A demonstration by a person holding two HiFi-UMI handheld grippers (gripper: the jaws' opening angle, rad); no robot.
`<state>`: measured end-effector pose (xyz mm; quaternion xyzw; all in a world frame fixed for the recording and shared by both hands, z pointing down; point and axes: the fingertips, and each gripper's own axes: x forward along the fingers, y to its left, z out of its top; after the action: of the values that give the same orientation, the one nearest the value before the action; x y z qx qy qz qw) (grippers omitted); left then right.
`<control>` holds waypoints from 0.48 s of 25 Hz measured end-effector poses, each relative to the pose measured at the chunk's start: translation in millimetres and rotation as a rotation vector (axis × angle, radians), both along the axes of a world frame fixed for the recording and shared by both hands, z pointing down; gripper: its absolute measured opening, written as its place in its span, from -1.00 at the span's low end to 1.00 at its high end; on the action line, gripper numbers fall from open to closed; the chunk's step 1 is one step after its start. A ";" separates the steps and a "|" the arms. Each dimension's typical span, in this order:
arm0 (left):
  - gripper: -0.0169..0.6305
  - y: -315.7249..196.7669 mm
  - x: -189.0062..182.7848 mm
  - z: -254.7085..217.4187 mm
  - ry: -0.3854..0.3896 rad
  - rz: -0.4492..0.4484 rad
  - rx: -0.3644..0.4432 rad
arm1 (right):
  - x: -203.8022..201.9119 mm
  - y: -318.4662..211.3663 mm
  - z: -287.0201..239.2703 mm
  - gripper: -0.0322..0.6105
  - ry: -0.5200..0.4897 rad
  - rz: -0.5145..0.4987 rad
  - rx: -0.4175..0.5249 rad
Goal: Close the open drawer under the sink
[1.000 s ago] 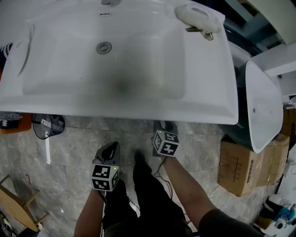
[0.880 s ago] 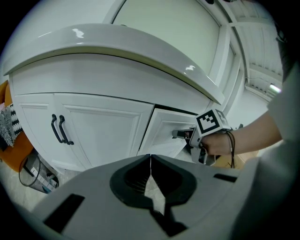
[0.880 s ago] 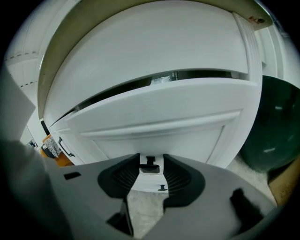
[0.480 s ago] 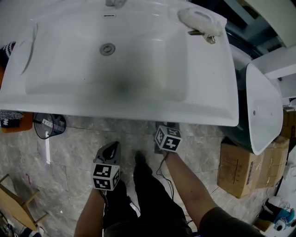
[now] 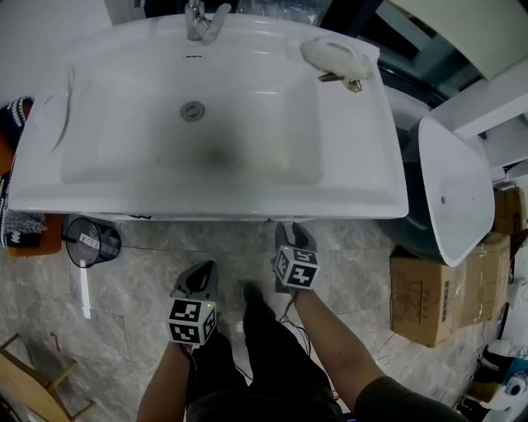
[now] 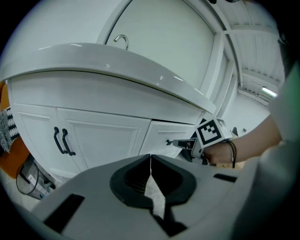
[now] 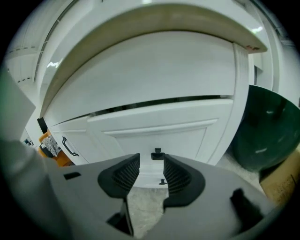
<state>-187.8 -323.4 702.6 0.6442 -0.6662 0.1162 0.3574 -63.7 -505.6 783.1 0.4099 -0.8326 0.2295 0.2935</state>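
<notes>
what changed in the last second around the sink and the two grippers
Mostly the view: the head camera has shifted, so the tap now shows at the back of the sink. The right gripper has eased slightly back from the sink's front edge; the left gripper has barely shifted. Nothing was gripped or released: right jaws apart, left jaws together, both empty.

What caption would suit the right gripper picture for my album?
Right gripper, jaws apart, faces the dark knob of a slightly open white drawer.
</notes>
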 end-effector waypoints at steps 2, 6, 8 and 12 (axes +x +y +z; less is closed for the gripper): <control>-0.90 8.1 -2.6 -9.3 -0.005 0.027 0.020 | 3.8 16.8 -15.8 -0.38 -0.022 0.029 0.009; -0.90 33.4 -10.0 -26.4 -0.007 0.069 0.049 | 10.6 58.6 -51.4 -0.38 -0.092 0.090 0.038; -0.90 50.0 -12.0 -38.2 0.000 0.081 0.065 | 14.9 83.4 -67.5 -0.38 -0.113 0.102 0.045; -0.90 80.5 -9.1 -57.3 0.001 0.141 0.086 | 23.1 120.9 -104.1 -0.38 -0.142 0.110 0.085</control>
<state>-196.9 -242.9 645.3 0.7043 -0.6233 0.1122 0.3206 -40.6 -384.6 679.0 0.4497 -0.8366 0.2379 0.2033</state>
